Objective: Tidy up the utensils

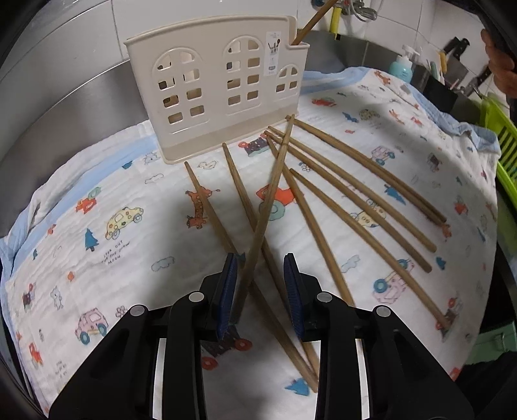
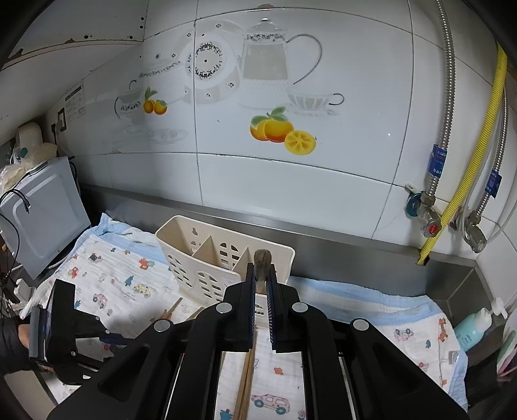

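Right tongs: the right gripper has its two blue-padded jaws drawn close together on a chopstick. The stick's blunt end pokes out past the jaw tips at 12 o'clock, and its shaft runs back between the jaws toward 6 o'clock.

Left tongs: the left gripper stands open with a wide gap between its jaws and holds nothing. It hovers low over the loose chopsticks.

Holder: a cream plastic utensil holder with arched cut-outs stands upright on a printed cloth. From the right tongs it lies just ahead, at 12 o'clock, with its right-hand compartment directly behind the stick's end.

Key relation: the held stick's long axis points into that right-hand compartment, so the coming move is probably a lowering and release there. The right hand is the nearer one to the holder.

Loose sticks: about eight lie flat on the cloth in a fan, tips toward the holder's foot. One crossed stick runs from 12 o'clock down into the left tongs' gap, over two others.

Left view only: it shows the fan of sticks, and the held stick rising at 1 o'clock out of the holder's low right end.

Right view only: it shows the holder's inner dividers and the tiled wall behind. How deep the stick sits cannot be told.
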### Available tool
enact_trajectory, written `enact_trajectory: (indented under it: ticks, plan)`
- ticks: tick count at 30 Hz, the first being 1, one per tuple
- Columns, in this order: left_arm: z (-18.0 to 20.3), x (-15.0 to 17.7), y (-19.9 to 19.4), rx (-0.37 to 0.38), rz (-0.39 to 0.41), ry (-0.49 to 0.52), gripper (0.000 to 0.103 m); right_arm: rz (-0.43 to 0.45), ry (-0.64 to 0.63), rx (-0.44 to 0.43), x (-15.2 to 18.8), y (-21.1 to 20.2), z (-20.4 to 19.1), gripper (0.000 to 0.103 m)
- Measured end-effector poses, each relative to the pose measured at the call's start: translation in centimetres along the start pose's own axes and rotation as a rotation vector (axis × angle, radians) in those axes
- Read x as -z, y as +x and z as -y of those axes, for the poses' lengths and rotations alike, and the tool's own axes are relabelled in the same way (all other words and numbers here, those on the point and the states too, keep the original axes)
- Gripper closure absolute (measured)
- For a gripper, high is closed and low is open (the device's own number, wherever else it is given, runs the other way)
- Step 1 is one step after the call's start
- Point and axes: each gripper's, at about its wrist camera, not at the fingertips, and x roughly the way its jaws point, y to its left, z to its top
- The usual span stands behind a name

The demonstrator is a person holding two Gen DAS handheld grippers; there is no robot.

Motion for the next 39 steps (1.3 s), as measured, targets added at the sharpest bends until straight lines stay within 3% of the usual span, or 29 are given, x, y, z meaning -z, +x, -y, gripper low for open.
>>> enact_trajectory:
  ticks: [2, 5, 19, 28, 39]
  plan:
    - [-0.2, 0.0, 0.2, 0.016, 0.000, 0.005, 0.083, -0.001, 0.000, 0.000, 0.0, 0.2, 0.0, 0.096]
    - [-0.4, 0.0, 0.9, 0.017, -0.012, 0.017, 0.089, -0.006, 0.000, -0.001, 0.1, 0.5, 0.1, 0.096]
    - [-0.7, 0.6, 1.2, -0.013, -0.014, 0.030, 0.090, -0.015, 0.003, 0.000, 0.0, 1.7, 0.0, 0.096]
    - [0.0, 0.2, -0.9, -0.002, 0.029, 0.009, 0.094, -0.009, 0.008, -0.003, 0.0, 1.4, -0.1, 0.096]
    - [0.4, -2.1, -7.4, 0.017, 0.228, -0.073, 0.096, 0.025, 0.022, 0.005, -0.5, 0.2, -0.1, 0.096]
